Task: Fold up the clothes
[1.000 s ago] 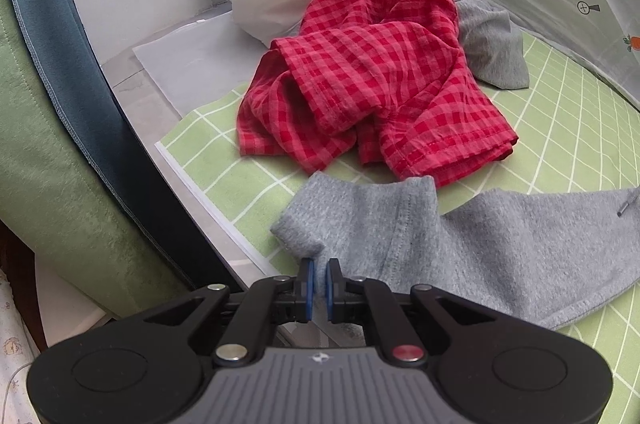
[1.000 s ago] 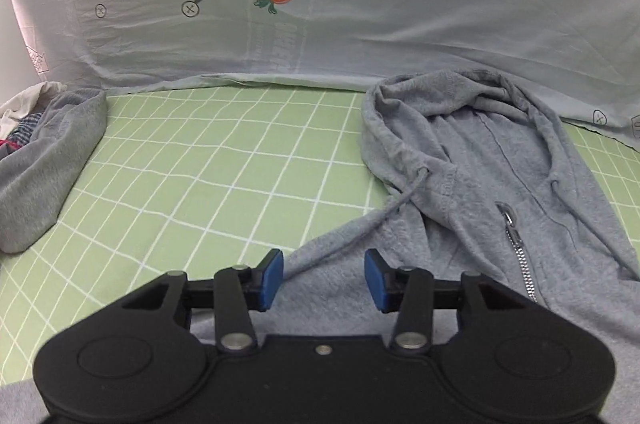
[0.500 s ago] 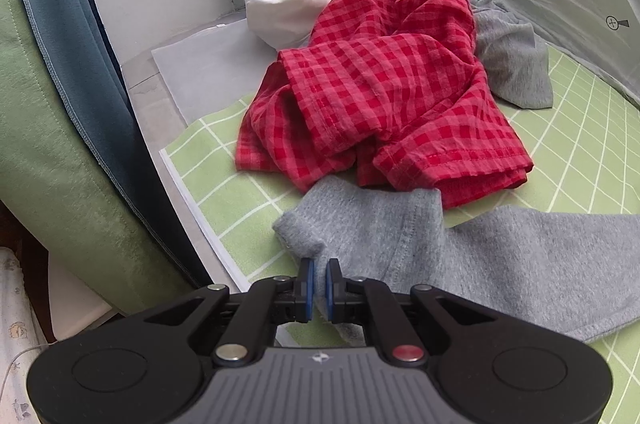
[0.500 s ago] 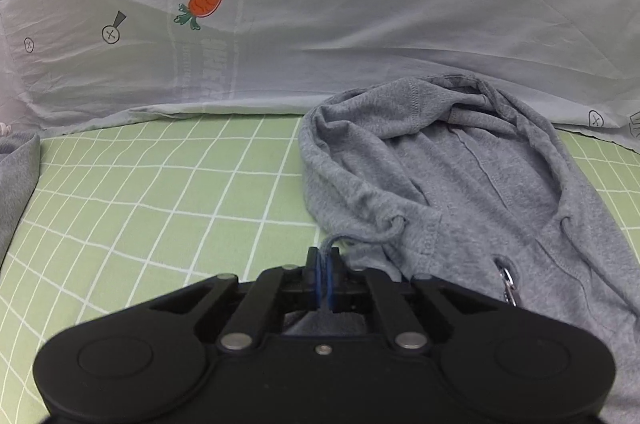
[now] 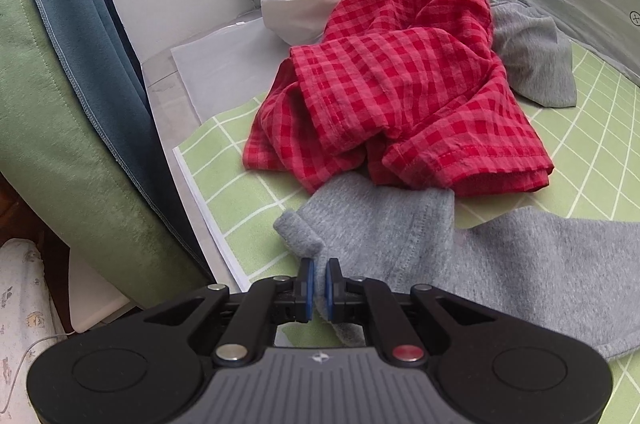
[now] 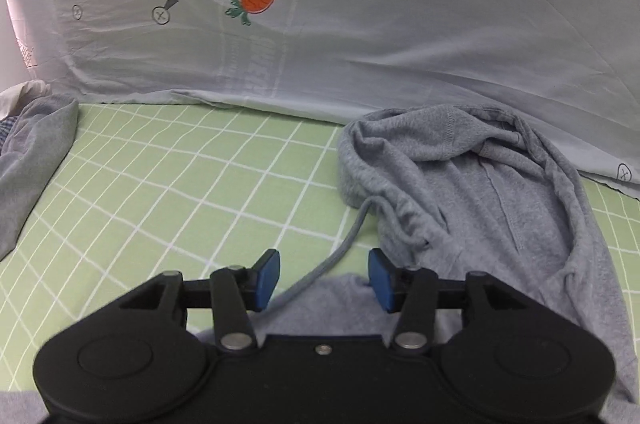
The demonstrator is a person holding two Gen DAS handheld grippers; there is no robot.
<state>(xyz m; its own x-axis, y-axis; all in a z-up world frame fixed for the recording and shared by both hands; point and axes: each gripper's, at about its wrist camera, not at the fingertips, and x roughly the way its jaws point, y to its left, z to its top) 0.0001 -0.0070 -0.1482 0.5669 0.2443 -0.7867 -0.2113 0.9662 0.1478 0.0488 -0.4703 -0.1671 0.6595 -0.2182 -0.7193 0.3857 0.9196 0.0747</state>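
- Grey hoodie (image 6: 500,207) is lying on the green checked mat (image 6: 180,183), filling the right of the right wrist frame.
- Left gripper (image 5: 318,288) is pinching its sleeve (image 5: 392,224) (low centre), fingers nearly closed.
- Right gripper (image 6: 324,278) has just been opening; the drawstring (image 6: 340,256) is lying loose between its fingers.
- Red checked shirt (image 5: 400,95) is sitting crumpled above the sleeve.

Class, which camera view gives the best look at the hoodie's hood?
The right wrist view: the hood lies open there, its drawstring trailing out across the mat. The left wrist view shows none of the hood, only a grey sleeve.
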